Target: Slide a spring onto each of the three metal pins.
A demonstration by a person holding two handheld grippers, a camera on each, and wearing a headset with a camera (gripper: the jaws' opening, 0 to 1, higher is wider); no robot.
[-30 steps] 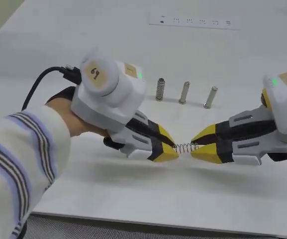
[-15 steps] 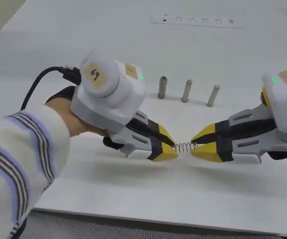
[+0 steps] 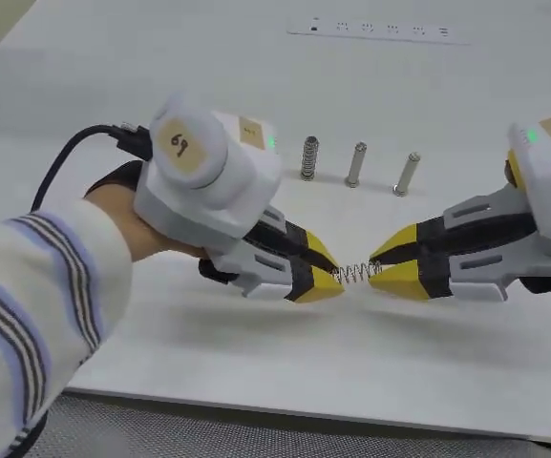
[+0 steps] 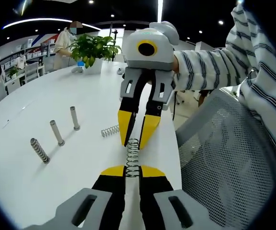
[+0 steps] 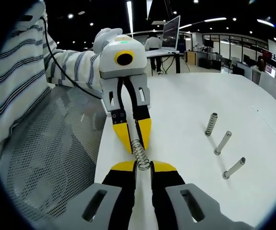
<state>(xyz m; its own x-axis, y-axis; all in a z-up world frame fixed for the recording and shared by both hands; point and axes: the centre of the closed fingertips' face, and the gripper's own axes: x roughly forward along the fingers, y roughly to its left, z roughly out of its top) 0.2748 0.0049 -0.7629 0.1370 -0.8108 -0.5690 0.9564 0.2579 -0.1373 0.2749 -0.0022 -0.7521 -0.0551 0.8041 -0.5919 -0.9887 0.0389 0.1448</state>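
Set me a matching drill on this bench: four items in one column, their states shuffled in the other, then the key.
Items
1. held spring
2. leftmost pin, head view
3. middle pin
4. loose spring

States
A. bare
B. lying on the table
C. wearing the fitted spring
D. gripped at its ends by the left tool and right tool

Pairs: 1-D, 2-C, 3-A, 4-B

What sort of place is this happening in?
Likely an open-plan office or lab: a long white table, a potted plant, a desk monitor and ceiling lights in the background.
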